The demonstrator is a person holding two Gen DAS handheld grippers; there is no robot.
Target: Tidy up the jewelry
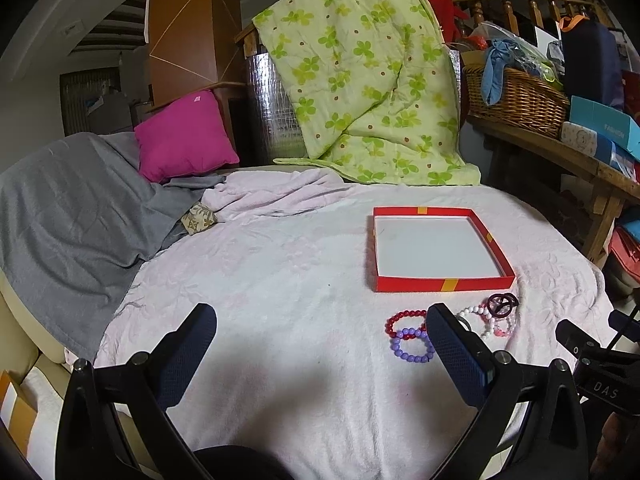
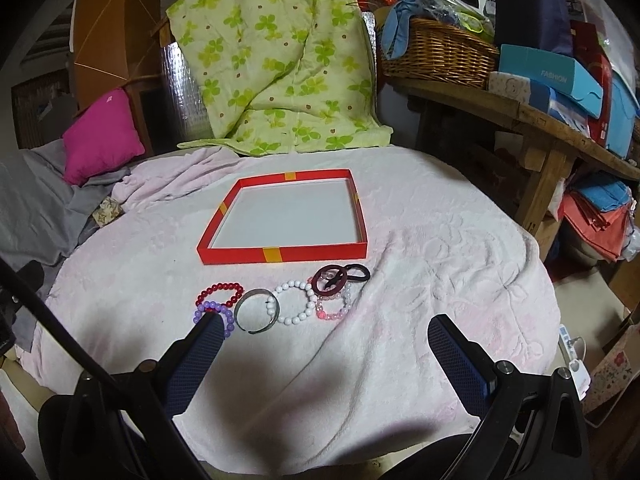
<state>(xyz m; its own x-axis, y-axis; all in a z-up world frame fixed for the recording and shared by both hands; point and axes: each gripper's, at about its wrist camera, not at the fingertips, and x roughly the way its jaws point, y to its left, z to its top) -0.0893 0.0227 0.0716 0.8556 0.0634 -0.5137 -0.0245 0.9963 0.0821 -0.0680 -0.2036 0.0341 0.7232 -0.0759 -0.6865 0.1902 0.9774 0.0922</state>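
- Both our tools, left tool (image 1: 320, 344) and right tool (image 2: 324, 348), gape, empty.
- The white bead bracelet (image 2: 294, 303) looks light, rollable; we pinch across its strand.

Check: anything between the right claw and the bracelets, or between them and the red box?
Nothing visible. The right claw is open just short of the bracelets, and only bare pink towel separates them from the low front wall of the empty red box.
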